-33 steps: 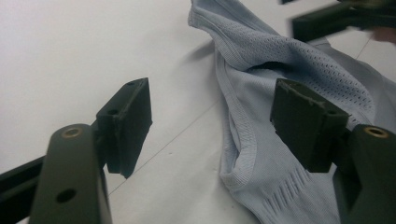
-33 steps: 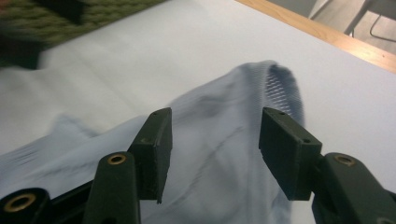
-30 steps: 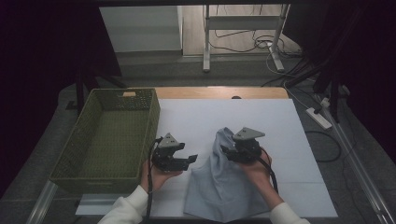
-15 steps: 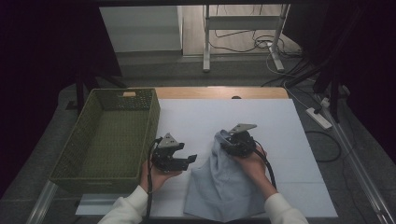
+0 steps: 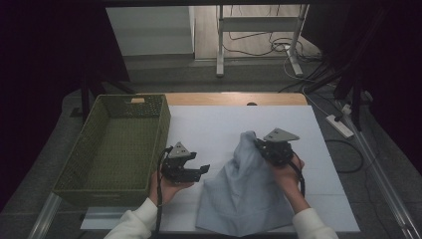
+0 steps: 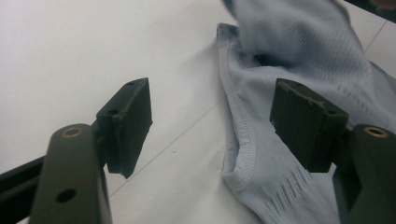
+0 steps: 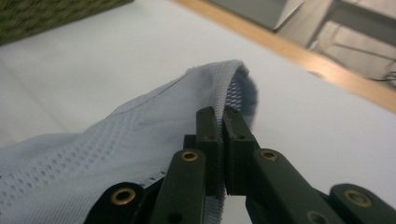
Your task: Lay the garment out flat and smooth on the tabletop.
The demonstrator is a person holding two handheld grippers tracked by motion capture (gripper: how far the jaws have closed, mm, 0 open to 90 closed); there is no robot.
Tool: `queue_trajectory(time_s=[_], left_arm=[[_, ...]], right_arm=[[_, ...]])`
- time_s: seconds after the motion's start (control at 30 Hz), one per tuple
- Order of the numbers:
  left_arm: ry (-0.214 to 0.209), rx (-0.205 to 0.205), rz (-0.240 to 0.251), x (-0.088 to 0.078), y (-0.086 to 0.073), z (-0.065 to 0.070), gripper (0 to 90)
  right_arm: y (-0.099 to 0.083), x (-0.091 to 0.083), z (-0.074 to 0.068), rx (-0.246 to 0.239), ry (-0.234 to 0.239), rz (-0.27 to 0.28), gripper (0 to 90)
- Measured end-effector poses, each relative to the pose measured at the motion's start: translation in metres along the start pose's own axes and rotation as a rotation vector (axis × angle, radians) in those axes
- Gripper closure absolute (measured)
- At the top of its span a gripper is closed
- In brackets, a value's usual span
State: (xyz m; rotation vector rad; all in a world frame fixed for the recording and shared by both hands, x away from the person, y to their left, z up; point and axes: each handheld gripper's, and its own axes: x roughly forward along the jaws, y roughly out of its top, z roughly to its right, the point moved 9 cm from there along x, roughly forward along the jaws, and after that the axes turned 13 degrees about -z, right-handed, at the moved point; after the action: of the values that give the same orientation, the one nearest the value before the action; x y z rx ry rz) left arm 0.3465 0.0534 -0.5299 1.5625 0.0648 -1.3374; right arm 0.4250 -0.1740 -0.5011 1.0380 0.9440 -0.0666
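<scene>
Since a second ago, right gripper [image 5: 263,145] has drawn its jaws together; they have just been closing, and the right gripper view shows them now pinching the stitched hem of the pale blue knitted mesh garment [image 5: 246,196]. That corner is now lifted into a peak off the white table sheet [image 5: 209,127], where earlier it lay lower. Left gripper [image 5: 203,171] has not shifted; jaws spread, nothing between them.

Garment position: lies on the white sheet toward the near edge, between the two hands, mostly under and to the near side of the right gripper. Its long axis runs from the raised peak at the far end down to the broad hem at the near edge.

Key relation: in the high view the garment's left border sits just beside the left gripper's open jaws, to their right. In the left gripper view the ribbed edge [image 6: 243,154] lies close against the right-hand jaw, apart from the other. Left hand is the nearer one to that free edge; a short move rightward would likely bring the fabric between its jaws.

Green woven rectangular basket [image 5: 74,172] stands to the left, beyond the left hand, well apart from the garment.

Writing: no brand, label or legible text found on garment, basket or grippers.
</scene>
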Motion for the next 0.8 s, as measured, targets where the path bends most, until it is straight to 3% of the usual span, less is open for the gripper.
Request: queue_trajectory(time_s=[0.17,0.37,0.47,0.63,0.73,0.8], left_arm=[[-0.001,0.003,-0.003,0.001,0.000,0.001,29.7],[-0.003,0.004,-0.010,0.003,0.000,0.001,29.7],[-0.003,0.004,-0.009,0.002,0.000,0.000,29.7],[-0.004,0.007,-0.013,0.003,-0.001,0.001,29.7],[-0.005,0.007,-0.015,0.004,-0.001,0.001,29.6],[-0.004,0.008,-0.014,0.003,-0.001,0.001,29.6]], right_arm=[[-0.018,-0.015,0.032,0.071,-0.052,-0.004,86.2],[-0.045,-0.012,0.061,0.160,-0.083,-0.058,86.1],[-0.058,-0.003,0.063,0.180,-0.063,-0.113,86.0],[-0.070,0.013,0.056,0.166,-0.038,-0.190,82.9],[-0.074,0.019,0.054,0.148,-0.060,-0.229,70.8],[-0.071,0.016,0.055,0.146,-0.085,-0.217,65.0]])
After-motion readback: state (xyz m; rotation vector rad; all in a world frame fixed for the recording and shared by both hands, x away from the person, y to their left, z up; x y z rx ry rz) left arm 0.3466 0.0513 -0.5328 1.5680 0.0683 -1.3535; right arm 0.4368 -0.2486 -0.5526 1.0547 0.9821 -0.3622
